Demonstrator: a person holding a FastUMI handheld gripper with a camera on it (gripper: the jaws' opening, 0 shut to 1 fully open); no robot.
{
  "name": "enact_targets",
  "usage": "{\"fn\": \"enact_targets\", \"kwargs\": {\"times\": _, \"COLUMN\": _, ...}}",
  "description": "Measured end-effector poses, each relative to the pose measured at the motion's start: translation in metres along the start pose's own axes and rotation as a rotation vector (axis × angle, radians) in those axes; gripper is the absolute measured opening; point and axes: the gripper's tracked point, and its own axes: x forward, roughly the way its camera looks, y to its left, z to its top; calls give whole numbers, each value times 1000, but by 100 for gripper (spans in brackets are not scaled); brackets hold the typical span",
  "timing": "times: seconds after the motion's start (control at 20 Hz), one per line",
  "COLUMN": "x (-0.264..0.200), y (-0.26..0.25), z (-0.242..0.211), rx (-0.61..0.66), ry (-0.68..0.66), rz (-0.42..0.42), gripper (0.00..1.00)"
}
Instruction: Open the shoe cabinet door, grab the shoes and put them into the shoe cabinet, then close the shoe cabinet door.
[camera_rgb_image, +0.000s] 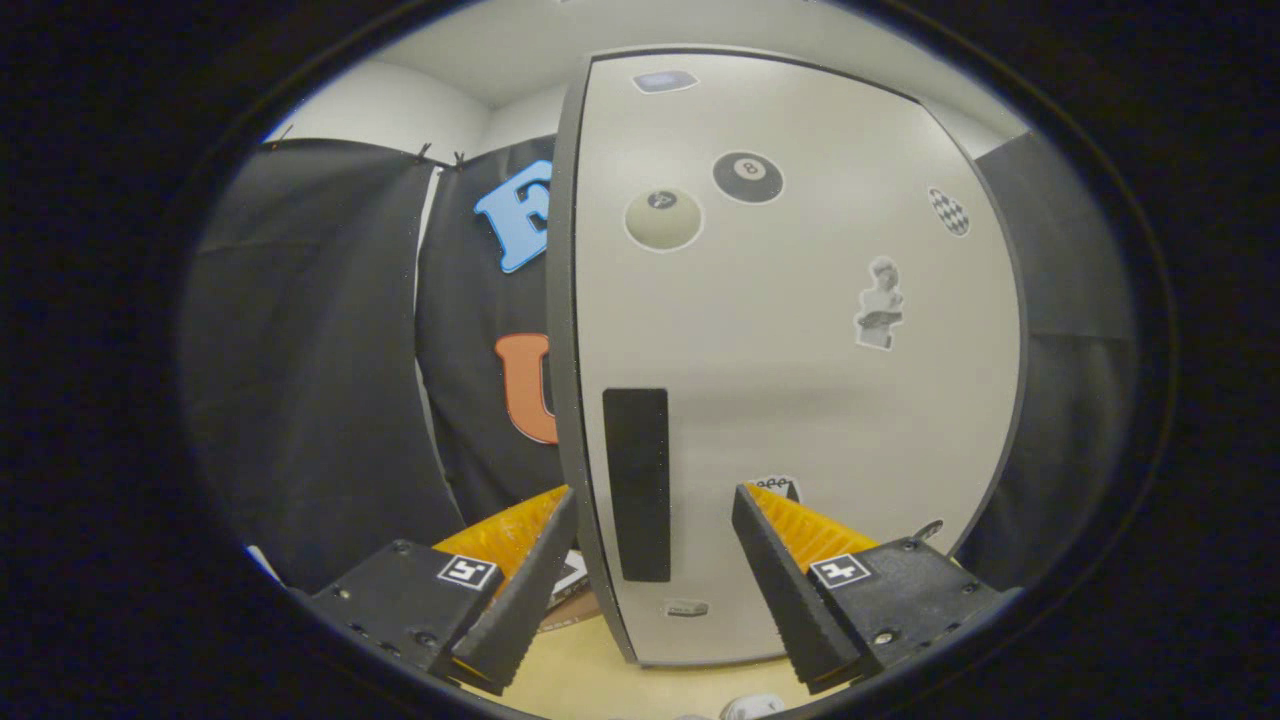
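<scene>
On the left, black booth cloth is hanging behind the scene. In front of it the gripper (655, 545) is standing released, its two fingers spread wide and pressing on nothing. The left finger (520, 590) is sitting just left of the shoe cabinet door's (790, 380) near edge, while the right finger is lying in front of the door's face, so that edge and the tall dark handle strip (637, 484) are falling between them, slightly ahead. The strip's long axis is running upright, parallel to the door edge. The door looks pale grey, smooth, dark-rimmed and dotted with stickers (748, 177). I judge it is closed or nearly so. Closing on that edge looks like the coming move.
</scene>
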Motion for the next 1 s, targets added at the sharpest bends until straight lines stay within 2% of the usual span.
{"fn": "enact_targets", "kwargs": {"times": 0.1, "x": 11, "y": 1, "z": 0, "rx": 1, "ry": -5, "rz": -6, "gripper": 96}}
{"fn": "enact_targets", "kwargs": {"times": 0.25, "x": 22, "y": 5, "z": -4, "rx": 7, "ry": 6, "rz": -3, "gripper": 84}}
{"fn": "enact_targets", "kwargs": {"times": 0.4, "x": 25, "y": 0, "z": -4, "rx": 7, "ry": -5, "rz": -44, "gripper": 73}}
{"fn": "enact_targets", "kwargs": {"times": 0.6, "x": 27, "y": 3, "z": -6, "rx": -9, "ry": 4, "rz": -38, "gripper": 39}}
{"fn": "enact_targets", "kwargs": {"times": 1.0, "x": 18, "y": 3, "z": -8, "rx": 8, "ry": 31, "rz": 6, "gripper": 29}}
